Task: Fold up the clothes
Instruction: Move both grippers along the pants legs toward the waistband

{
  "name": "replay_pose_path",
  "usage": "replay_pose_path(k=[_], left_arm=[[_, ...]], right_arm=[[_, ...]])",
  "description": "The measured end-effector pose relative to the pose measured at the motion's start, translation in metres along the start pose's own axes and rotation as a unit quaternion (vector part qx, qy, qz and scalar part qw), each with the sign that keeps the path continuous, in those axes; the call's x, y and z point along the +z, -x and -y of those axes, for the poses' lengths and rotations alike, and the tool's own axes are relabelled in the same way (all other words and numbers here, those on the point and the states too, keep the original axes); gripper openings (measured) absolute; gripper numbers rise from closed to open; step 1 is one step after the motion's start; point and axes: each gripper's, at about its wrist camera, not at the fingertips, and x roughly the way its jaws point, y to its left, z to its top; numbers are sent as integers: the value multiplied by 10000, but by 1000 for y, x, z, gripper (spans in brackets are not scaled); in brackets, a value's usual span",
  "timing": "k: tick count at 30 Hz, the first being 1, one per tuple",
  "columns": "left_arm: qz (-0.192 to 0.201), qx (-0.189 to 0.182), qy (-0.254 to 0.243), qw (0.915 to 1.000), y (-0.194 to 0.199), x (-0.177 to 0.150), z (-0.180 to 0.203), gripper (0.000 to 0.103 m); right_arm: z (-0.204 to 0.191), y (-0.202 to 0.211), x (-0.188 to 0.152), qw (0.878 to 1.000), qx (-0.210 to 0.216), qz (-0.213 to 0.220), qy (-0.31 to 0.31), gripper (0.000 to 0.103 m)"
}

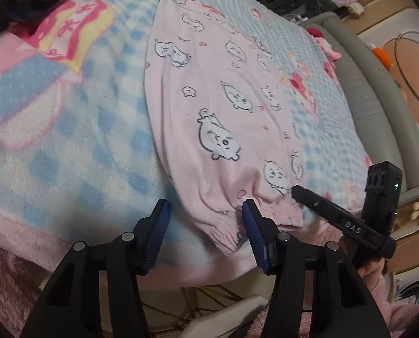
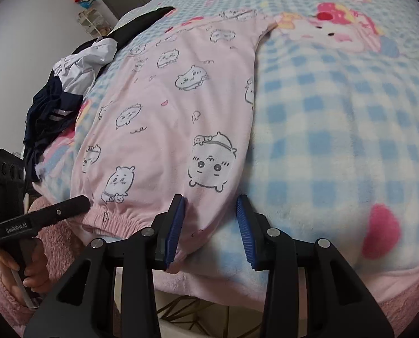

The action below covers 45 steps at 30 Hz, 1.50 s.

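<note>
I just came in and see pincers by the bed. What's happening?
A person is folding clothes with a tool in each hand. Pink pajamas lie flat on the checked blanket. The left tool and right tool are both open at the cuffed near end, not gripping yet. Dark clothes wait nearby.

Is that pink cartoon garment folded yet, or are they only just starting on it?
Barely started. Done: the pink garment lies spread flat on the checked blanket. In hand: both claws are open at its elastic hem, the left claw and the right claw, neither gripping yet. Left: every fold, plus the dark and white clothes pile beside it.
</note>
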Motion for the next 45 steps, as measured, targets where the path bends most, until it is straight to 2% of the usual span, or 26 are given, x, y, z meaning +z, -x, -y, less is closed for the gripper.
replay_pose_path(k=[2, 7, 9, 10, 11, 15, 18, 19, 21, 24, 25, 27, 28, 29, 33, 36, 40, 41, 43, 45], left_arm=[[-15, -79, 40, 10000, -3, 1, -1, 54], [-54, -276, 140, 9995, -11, 4, -3, 55], [-67, -327, 148, 9993, -11, 4, -3, 43], [-71, -318, 114, 9994, -8, 3, -2, 31], [-75, -310, 79, 9995, -4, 2, -2, 26], [-91, -275, -59, 9996, 10, -2, 2, 16], [-105, -249, -157, 9995, 21, -6, 3, 15], [-113, -241, -183, 9995, 25, -8, 3, 15], [-160, -233, -226, 9993, 26, -11, 1, 15], [-272, -156, -119, 9994, 21, -11, -8, 28], [-278, -178, -55, 9994, 21, -9, -12, 36], [-234, -221, -90, 9994, 27, -5, -14, 40], [-130, -174, -192, 9996, 33, -1, -13, 44], [41, -89, -319, 9994, 40, 3, -11, 50], [527, -44, -340, 9980, 56, 37, -23, 52], [868, -23, -217, 9960, 46, 76, -36, 52], [779, -80, 120, 9969, 13, 116, -57, 53], [737, -109, 149, 9971, 7, 119, -58, 57], [652, -167, 207, 9975, -4, 125, -62, 63], [595, -136, 172, 9980, -14, 129, -62, 62]], right_arm=[[-3, -3, -3, 10000, 69, -62, 4, 27], [-10, -11, -9, 9995, 240, -216, 14, 30], [-7, -15, -7, 9990, 364, -219, -142, 30], [-6, -15, -5, 9987, 407, -223, -197, 29], [-10, -12, -5, 9989, 412, -200, -109, 21], [-23, 10, -11, 9992, 347, -31, 188, 13], [-25, 25, -16, 9988, 456, 9, 164, 10], [-26, 27, -19, 9987, 477, -10, 168, 5], [-29, 31, -24, 9985, 519, -55, 175, 5], [-25, 25, -32, 9992, 241, -148, 280, 8], [-21, 23, -33, 9994, 193, -183, 225, 10], [-17, 24, -29, 9997, 174, -141, 140, 16], [-16, 28, -26, 9998, 103, -68, 156, 23], [-15, 34, -23, 9997, -5, 51, 221, 25], [-7, 46, 5, 9990, -108, 336, 257, 29], [2, 34, 41, 9990, -19, 428, 83, 33], [11, -12, 91, 9991, -59, 313, -262, 34], [13, -21, 97, 9991, -31, 295, -319, 35], [18, -37, 109, 9988, 36, 262, -424, 42], [22, -53, 120, 9983, 103, 228, -529, 47]])
